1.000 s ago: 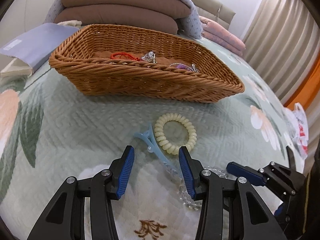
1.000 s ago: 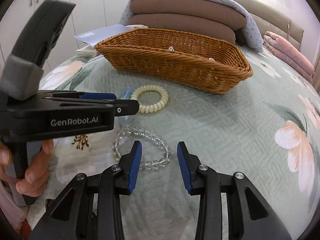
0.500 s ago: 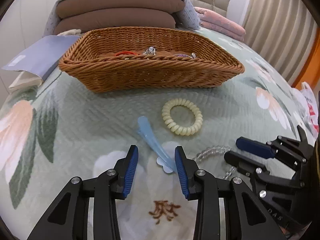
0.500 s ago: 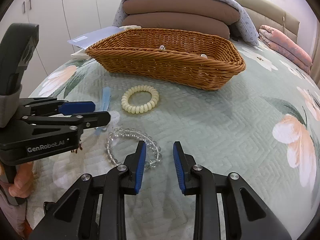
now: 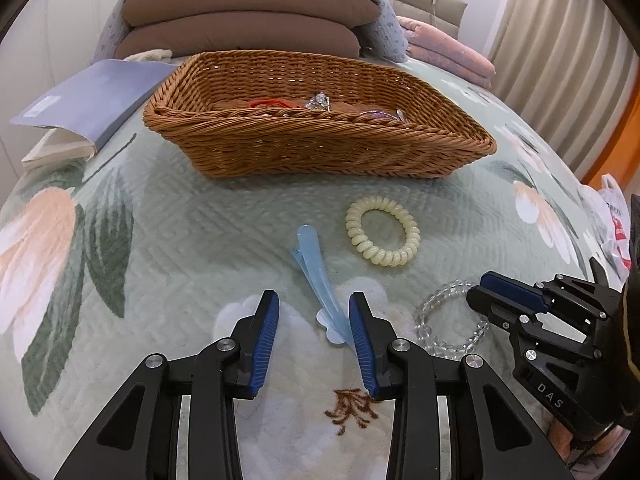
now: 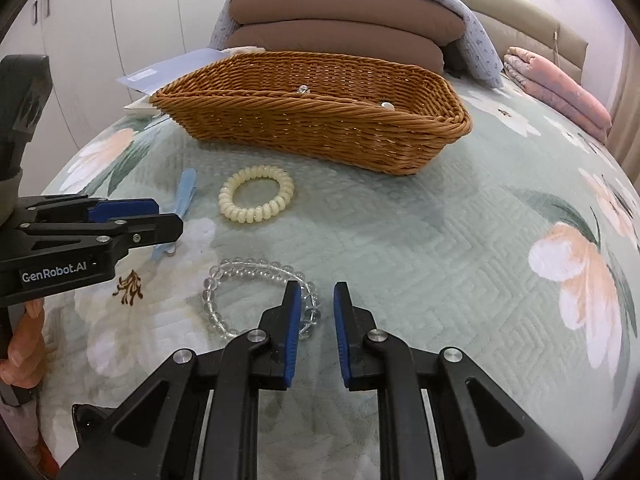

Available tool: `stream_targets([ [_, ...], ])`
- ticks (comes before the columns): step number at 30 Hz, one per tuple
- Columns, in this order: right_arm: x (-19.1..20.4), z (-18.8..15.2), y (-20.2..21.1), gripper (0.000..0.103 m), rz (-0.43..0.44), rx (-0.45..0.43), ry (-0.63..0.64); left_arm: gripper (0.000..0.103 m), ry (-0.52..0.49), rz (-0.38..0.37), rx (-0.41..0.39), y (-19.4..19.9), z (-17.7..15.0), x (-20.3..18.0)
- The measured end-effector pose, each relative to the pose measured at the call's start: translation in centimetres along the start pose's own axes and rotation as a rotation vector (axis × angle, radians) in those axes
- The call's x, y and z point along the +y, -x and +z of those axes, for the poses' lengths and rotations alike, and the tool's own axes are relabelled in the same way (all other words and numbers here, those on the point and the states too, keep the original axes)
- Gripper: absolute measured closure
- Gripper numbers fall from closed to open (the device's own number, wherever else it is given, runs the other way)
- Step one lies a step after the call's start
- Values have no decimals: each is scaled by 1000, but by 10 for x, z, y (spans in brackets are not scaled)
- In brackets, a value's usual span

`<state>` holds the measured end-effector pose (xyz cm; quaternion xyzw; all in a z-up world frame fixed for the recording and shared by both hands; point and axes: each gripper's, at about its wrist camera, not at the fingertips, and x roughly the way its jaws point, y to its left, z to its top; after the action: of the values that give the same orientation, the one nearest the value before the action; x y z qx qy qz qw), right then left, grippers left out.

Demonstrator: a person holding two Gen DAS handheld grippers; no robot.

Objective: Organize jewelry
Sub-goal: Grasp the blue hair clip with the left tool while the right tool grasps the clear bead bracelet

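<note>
Between the unclenched left gripper's (image 5: 313, 307) 2 pads lies the blue hair clip (image 5: 316, 280); the right gripper's (image 6: 316, 302) closing jaws straddle the clear bead bracelet (image 6: 256, 276), not yet pinching it.

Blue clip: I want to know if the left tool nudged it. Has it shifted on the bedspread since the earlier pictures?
No. The blue clip lies beside the coil tie as before; only the camera's view changed.

Even, soft daylight fills both views; beneath the wicker basket (image 5: 320, 148) lies only a faint shadow on the quilt (image 5: 168, 248). Strong fisheye bowing curves everything away from the basket, with black vignetted corners. Focus is sharp centrally, slightly soft behind the basket.
</note>
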<state>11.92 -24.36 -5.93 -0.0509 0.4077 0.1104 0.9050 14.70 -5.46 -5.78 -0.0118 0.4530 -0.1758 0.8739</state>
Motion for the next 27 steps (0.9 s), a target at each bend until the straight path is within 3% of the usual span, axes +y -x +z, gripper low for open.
stream_targets([
  [8,16,-1,-5,79,-35,0,72,65,-26,38,-15,-4,-1,-8],
  [11,27,-3,-6,89,-60,-3,125,68,-53,72,-21,-5,-3,-15],
  [14,30,-4,-5,92,-60,-10,138,85,-61,66,-22,-6,-3,-18],
  [16,25,-3,-3,92,-38,-18,115,86,-59,63,-26,-6,-2,-18],
  [22,12,-2,23,93,49,-123,39,88,-21,36,-47,0,-1,-11],
  [27,8,1,49,93,88,-222,14,88,-27,2,-120,20,0,-13],
])
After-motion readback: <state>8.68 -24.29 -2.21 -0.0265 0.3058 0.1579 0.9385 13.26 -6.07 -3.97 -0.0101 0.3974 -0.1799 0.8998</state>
